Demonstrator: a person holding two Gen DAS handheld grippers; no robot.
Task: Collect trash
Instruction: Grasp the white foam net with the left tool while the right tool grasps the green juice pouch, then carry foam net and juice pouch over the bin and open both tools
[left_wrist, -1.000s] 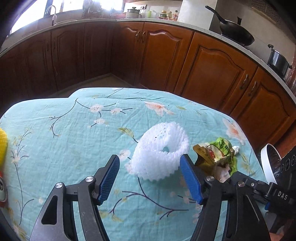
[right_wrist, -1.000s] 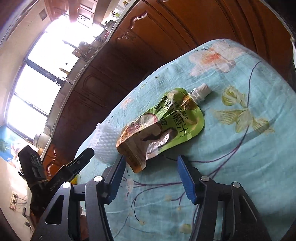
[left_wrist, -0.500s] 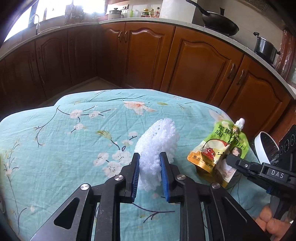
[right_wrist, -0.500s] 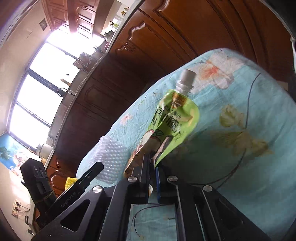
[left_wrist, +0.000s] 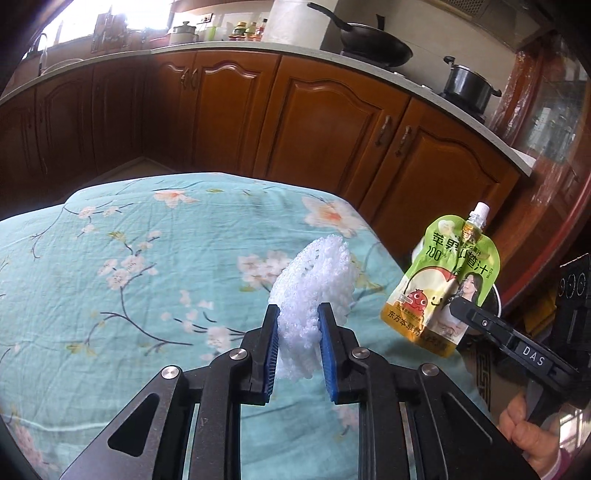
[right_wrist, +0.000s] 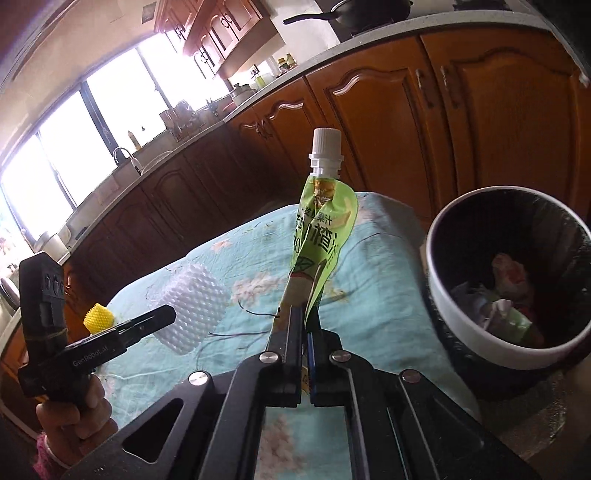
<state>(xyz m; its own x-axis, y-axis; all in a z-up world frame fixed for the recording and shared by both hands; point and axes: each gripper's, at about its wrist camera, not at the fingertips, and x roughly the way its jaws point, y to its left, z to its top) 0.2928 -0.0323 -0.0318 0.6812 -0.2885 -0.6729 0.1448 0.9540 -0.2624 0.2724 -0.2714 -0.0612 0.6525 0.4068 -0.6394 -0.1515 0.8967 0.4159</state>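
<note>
Item 1: our left gripper (left_wrist: 298, 345), blue pads pinched onto the white foam mesh fruit sleeve (left_wrist: 314, 280), which we hold lifted over the teal floral tablecloth (left_wrist: 110, 280).

Item 2: our right gripper (right_wrist: 303, 345), jaws nearly together, clamps the bottom edge of the green spouted juice pouch (right_wrist: 321, 229), standing upright, spout topmost, beside the white-rimmed, black-lined trash bin (right_wrist: 443, 314).

Bottom of juice pouch (right_wrist: 320, 236) hidden between clamped jaws; trash bin (right_wrist: 443, 295) contents too jumbled to identify; bin's base cut off.
</note>
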